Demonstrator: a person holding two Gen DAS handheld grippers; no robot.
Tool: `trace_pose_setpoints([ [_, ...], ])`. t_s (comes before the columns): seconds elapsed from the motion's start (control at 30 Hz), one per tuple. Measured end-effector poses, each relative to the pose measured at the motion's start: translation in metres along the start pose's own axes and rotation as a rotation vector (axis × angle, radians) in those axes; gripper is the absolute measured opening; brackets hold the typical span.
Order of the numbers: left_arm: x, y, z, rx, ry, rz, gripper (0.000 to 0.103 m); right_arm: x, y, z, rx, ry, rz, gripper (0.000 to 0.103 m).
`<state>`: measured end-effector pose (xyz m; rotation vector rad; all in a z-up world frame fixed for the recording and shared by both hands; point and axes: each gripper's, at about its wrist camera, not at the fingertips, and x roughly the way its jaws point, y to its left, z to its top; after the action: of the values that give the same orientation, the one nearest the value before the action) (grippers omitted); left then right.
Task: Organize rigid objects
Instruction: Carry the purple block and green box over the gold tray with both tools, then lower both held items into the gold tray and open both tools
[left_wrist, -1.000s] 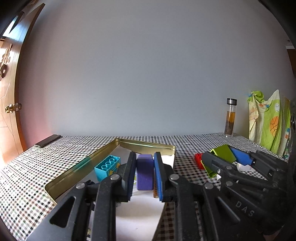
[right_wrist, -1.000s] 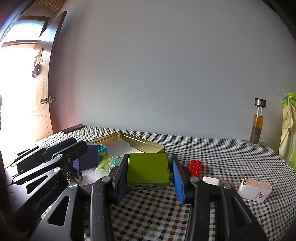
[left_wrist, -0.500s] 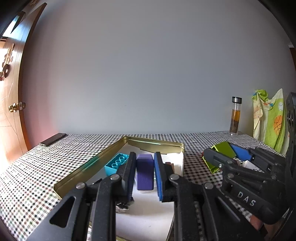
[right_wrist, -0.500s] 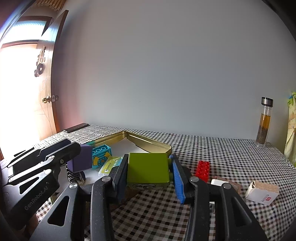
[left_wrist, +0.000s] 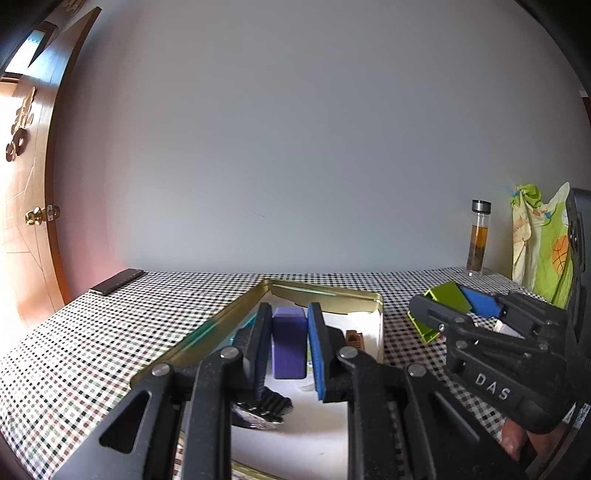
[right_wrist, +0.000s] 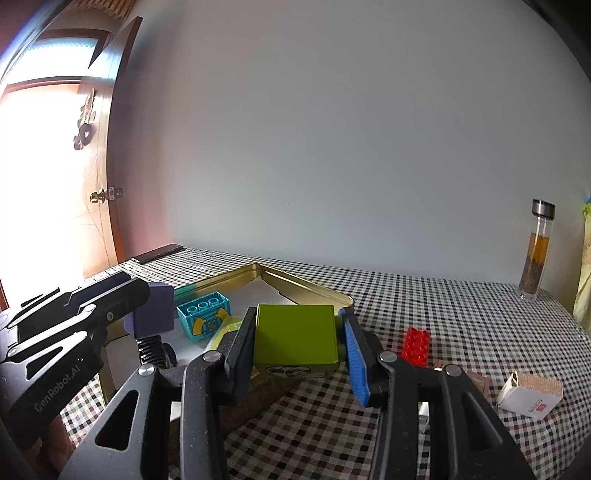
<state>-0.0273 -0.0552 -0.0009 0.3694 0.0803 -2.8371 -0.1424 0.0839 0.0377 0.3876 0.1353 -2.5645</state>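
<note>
Purple block (left_wrist: 289, 345) and matte lime-green box (right_wrist: 295, 335), both clamped.

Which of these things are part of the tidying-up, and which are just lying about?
Part of the job:
- purple block, in left hand-held gripper
- lime-green square block, in right hand-held gripper
- gold metal tin tray
- turquoise studded brick, in tray
- red studded brick, on the cloth
- small white cardboard box

Just lying about:
- glass bottle
- dark flat slab
- patterned cloth
</note>
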Motion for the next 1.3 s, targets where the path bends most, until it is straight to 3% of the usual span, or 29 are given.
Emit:
trace_pose_setpoints([
  [0.3, 0.013, 0.019, 0.007, -0.009, 0.06, 0.029, 0.018, 0.008, 0.005, 0.014, -0.01, 0.007, 0.036, 0.046],
  [0.57, 0.044, 0.038, 0.005, -0.005, 0.185, 0.054, 0.018, 0.034, 0.013, 0.024, -0.007, 0.051, 0.089, 0.046],
  [1.0, 0.081, 0.03, 0.015, 0.086, 0.286, 0.039, 0.018, 0.083, 0.016, 0.025, -0.029, 0.15, 0.106, 0.046],
  [1.3, 0.097, 0.034, 0.017, 0.093, 0.337, 0.043, 0.018, 0.1, 0.012, 0.021, -0.015, 0.19, 0.106, 0.046],
])
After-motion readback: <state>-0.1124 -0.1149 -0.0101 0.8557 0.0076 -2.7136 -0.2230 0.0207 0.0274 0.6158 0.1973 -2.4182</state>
